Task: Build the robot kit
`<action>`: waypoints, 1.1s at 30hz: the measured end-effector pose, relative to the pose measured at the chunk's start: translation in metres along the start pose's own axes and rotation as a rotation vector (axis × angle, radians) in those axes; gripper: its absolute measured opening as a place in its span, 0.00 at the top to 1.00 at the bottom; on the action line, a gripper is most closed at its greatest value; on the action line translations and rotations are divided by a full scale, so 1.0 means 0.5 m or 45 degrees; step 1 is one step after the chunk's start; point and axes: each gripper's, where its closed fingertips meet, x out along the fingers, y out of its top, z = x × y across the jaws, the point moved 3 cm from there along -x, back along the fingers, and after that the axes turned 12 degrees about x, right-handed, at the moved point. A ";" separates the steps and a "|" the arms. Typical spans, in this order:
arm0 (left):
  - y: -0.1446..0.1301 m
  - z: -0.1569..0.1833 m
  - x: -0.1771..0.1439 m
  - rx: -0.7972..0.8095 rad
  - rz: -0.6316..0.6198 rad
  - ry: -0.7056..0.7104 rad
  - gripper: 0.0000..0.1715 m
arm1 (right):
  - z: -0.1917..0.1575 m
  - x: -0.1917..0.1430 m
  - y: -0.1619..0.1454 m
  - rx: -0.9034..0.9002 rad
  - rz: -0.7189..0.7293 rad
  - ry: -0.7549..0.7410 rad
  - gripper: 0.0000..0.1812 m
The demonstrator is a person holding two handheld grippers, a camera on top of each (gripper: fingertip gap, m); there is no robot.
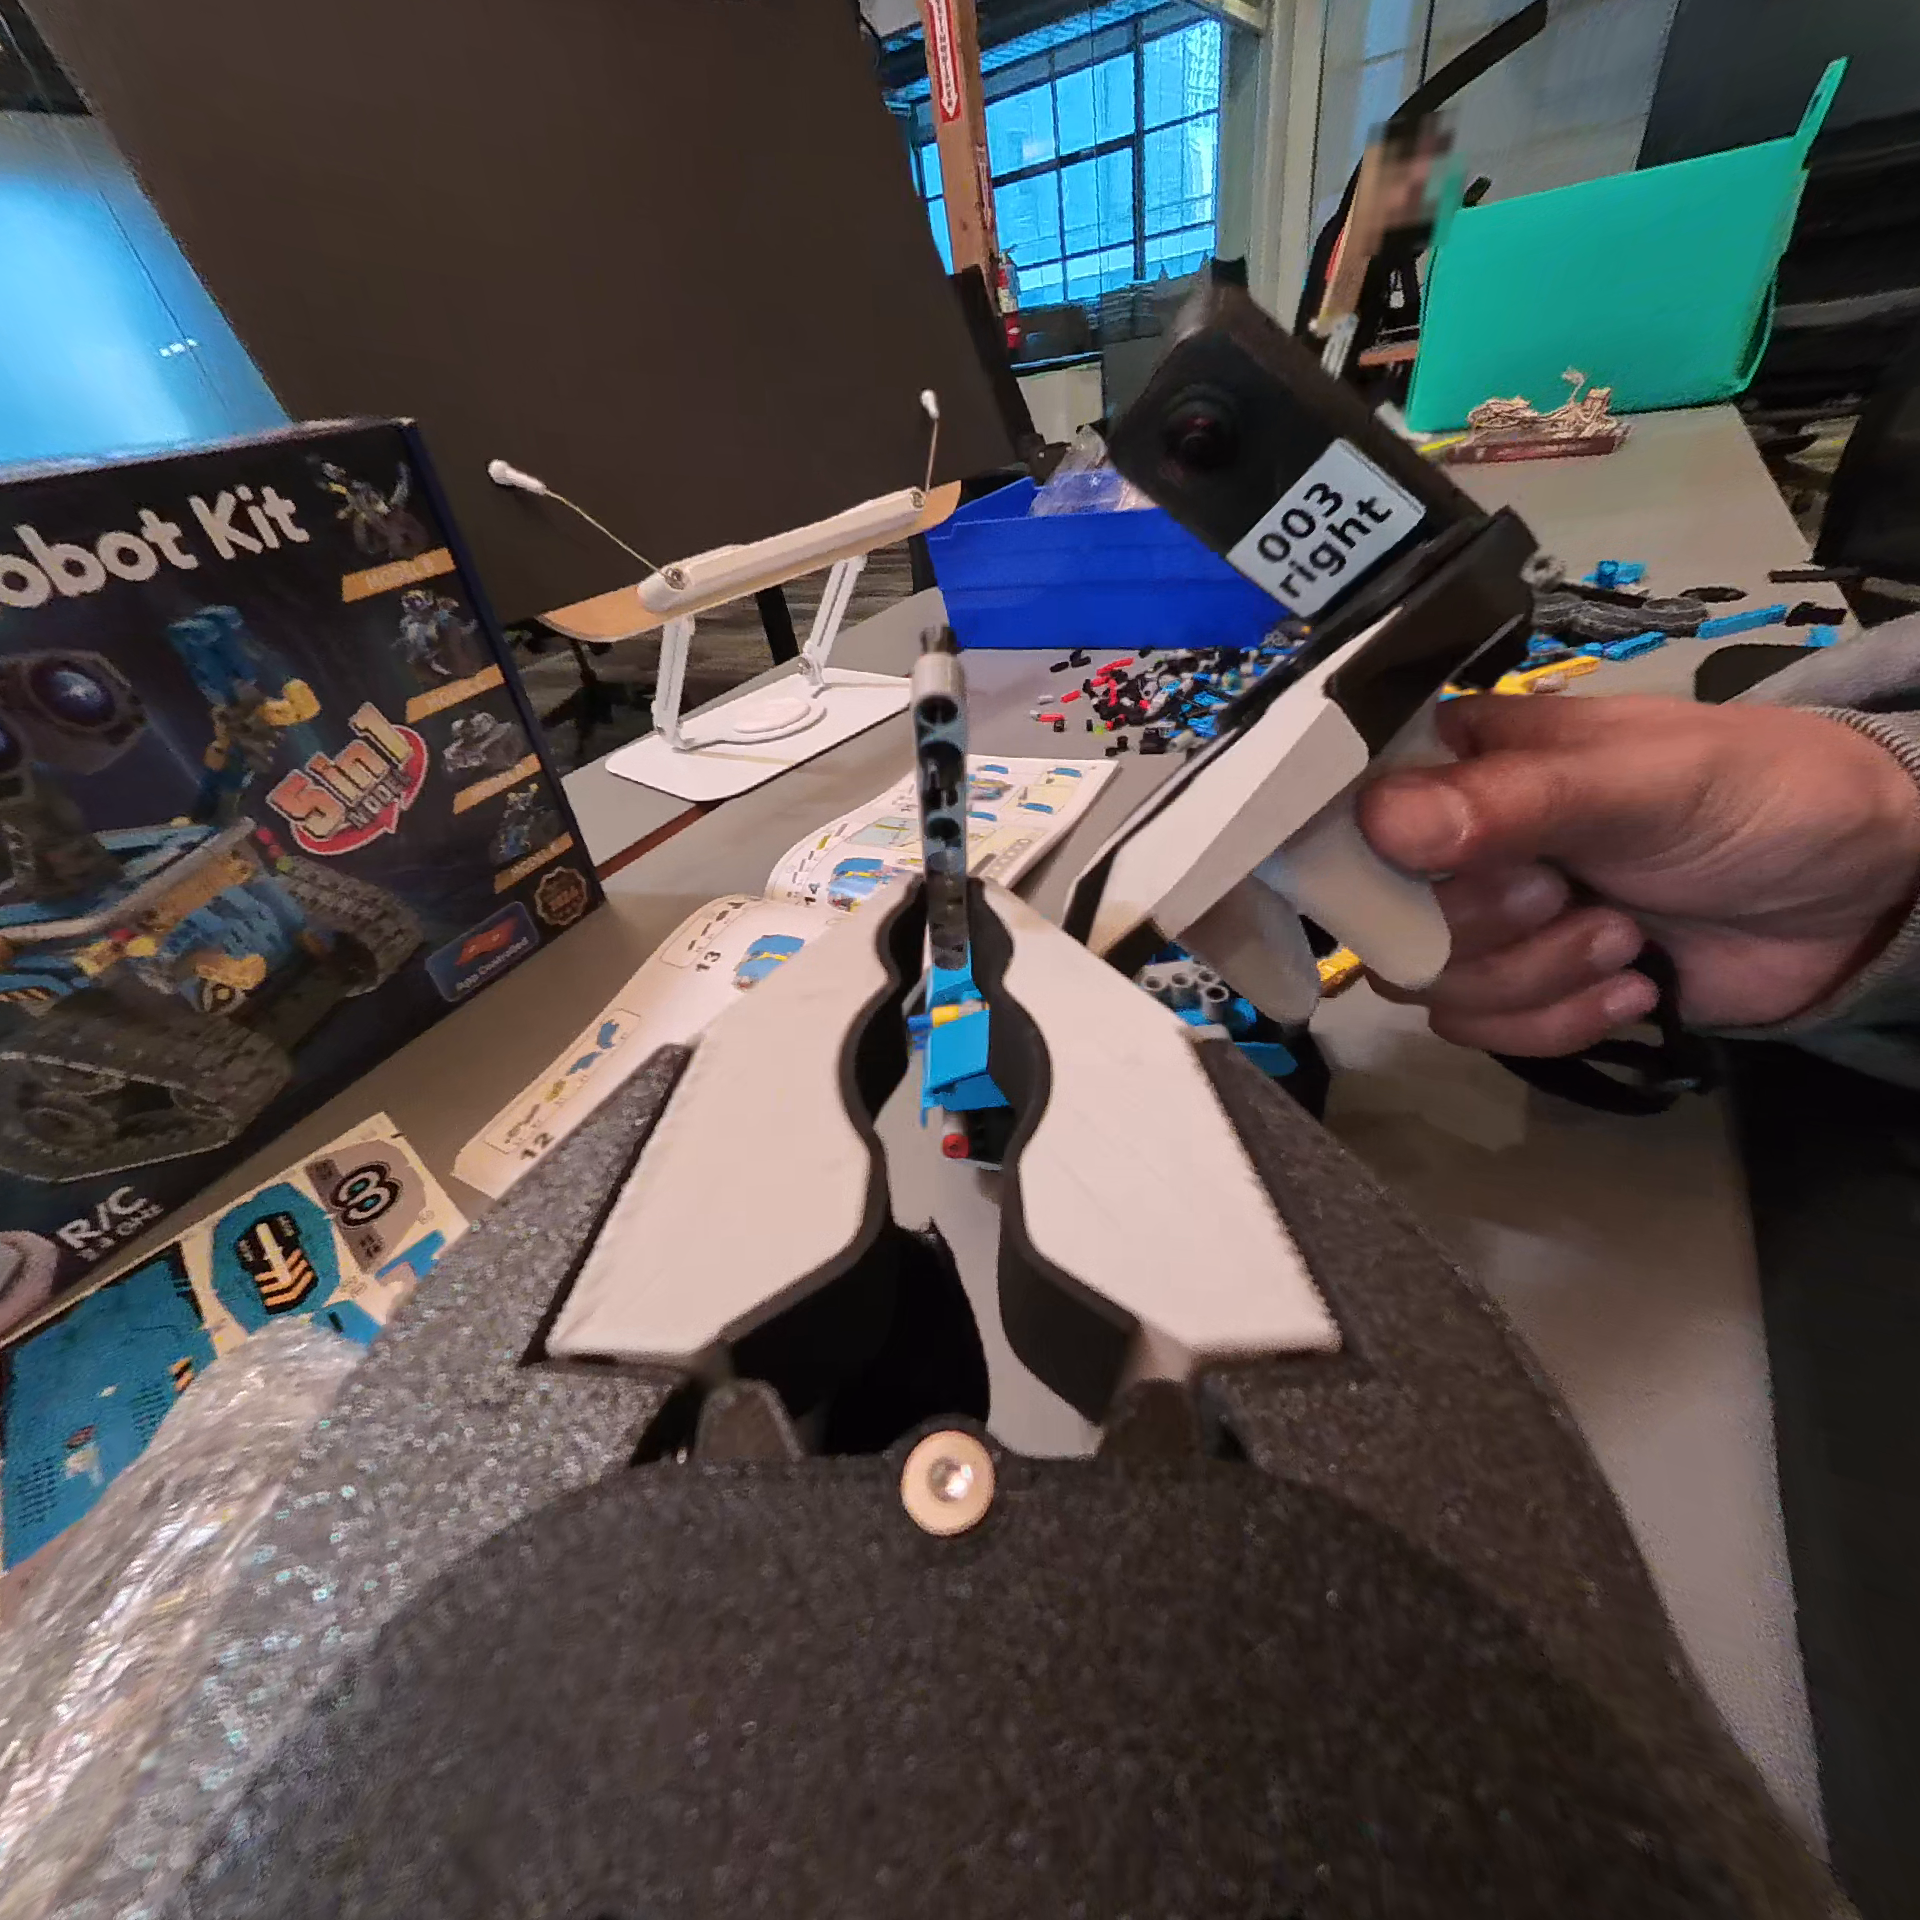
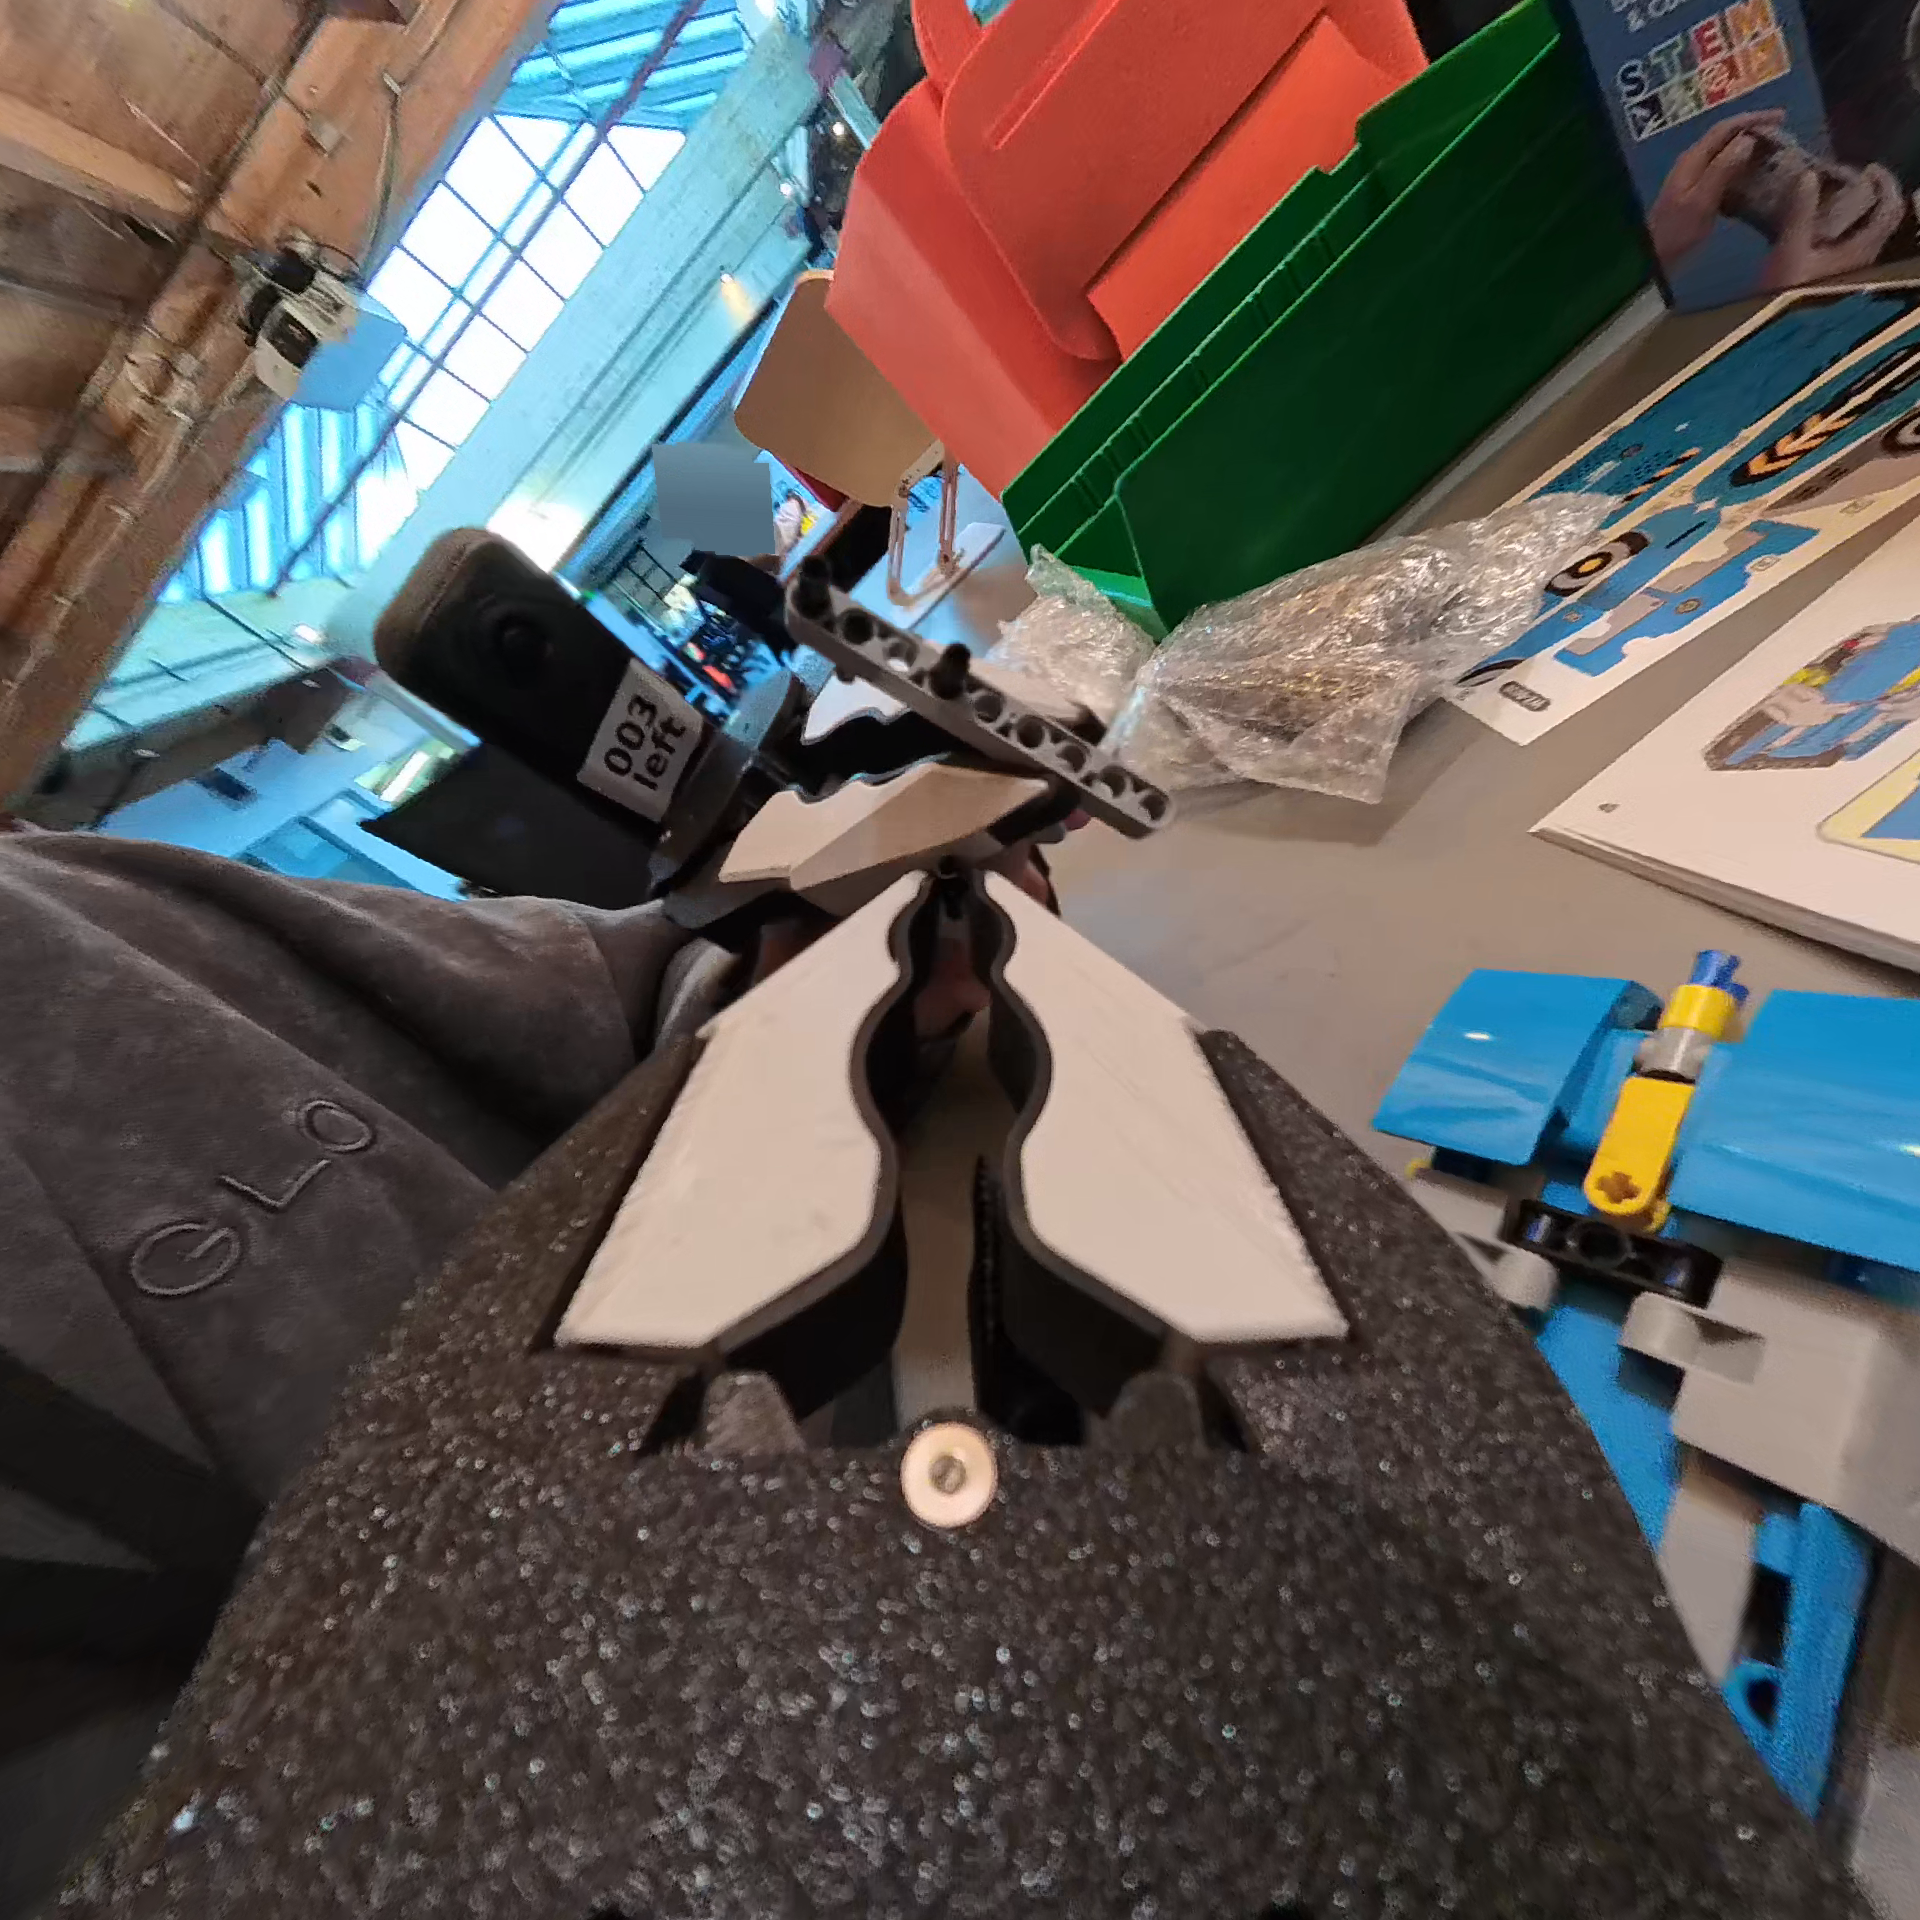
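My left gripper (image 1: 943,896) is shut on a grey perforated beam (image 1: 938,748), which stands up from its fingertips. In the right wrist view the same gripper (image 2: 1029,800) holds the beam (image 2: 977,707) level, with two black pins standing on it. My right gripper (image 2: 945,888) is closed on a small black pin just below the left gripper's fingers. In the left wrist view a hand holds the right gripper (image 1: 1101,914) at the right, its tips hidden behind my left finger. A blue and grey brick model (image 2: 1662,1101) lies on the table below; it also shows between my left fingers (image 1: 961,1049).
A kit box (image 1: 260,779) stands at the left, with a sticker sheet (image 1: 260,1278), bubble wrap (image 1: 135,1507) and an open booklet (image 1: 935,821). Behind are a white stand (image 1: 769,665), a blue bin (image 1: 1070,582) and loose pieces (image 1: 1164,696). A green bin (image 2: 1299,416) stands farther off. My two grippers' fingertips are within a few centimetres of each other.
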 end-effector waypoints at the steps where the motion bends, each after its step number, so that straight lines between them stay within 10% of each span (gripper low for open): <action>1: 0.001 0.000 -0.001 0.011 0.002 0.005 0.96 | 0.000 0.001 0.000 0.038 0.003 0.029 0.98; 15: 0.011 0.042 -0.011 0.181 0.033 -0.274 0.96 | -0.012 -0.007 -0.034 0.145 -0.149 0.210 0.97; 33: 0.037 0.026 -0.022 -0.960 0.395 -0.818 0.96 | -0.073 -0.055 0.013 -0.683 0.050 0.053 0.98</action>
